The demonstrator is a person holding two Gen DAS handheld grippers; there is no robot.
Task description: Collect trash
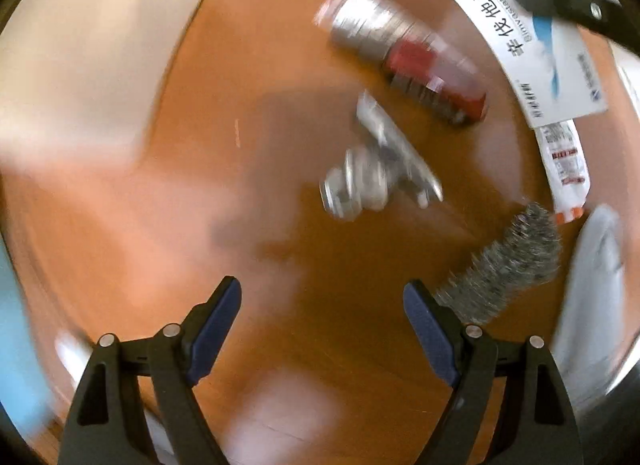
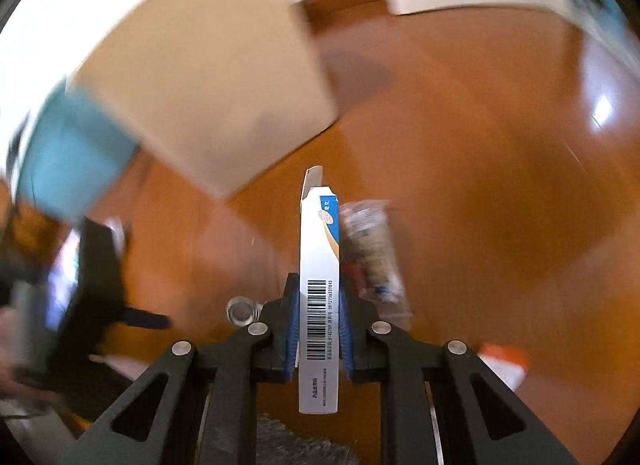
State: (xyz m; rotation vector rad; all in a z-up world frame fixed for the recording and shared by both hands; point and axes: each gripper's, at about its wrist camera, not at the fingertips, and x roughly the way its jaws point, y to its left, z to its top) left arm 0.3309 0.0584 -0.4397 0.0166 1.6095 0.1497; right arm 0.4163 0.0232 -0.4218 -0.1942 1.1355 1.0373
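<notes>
My right gripper (image 2: 320, 281) is shut on a white and blue medicine box (image 2: 319, 345), held edge-on above the wooden floor (image 2: 480, 185). In the left wrist view the same box (image 1: 532, 37) is at the upper right under a black finger (image 1: 568, 1) of that gripper. My left gripper (image 1: 322, 287) points down at the floor, open and holding nothing. Beyond it lie a crumpled silver piece (image 1: 376, 169) and a crushed bottle with a red label (image 1: 404, 53). A grey scrubber (image 1: 504, 261) lies next to its right finger.
A white tube with an orange cap (image 1: 564, 169) lies at the right beside a pale object (image 1: 592, 285). A white cabinet (image 2: 208, 85) stands at the back left, a blue object (image 2: 68, 161) beside it. Open floor (image 1: 200, 145) lies to the left.
</notes>
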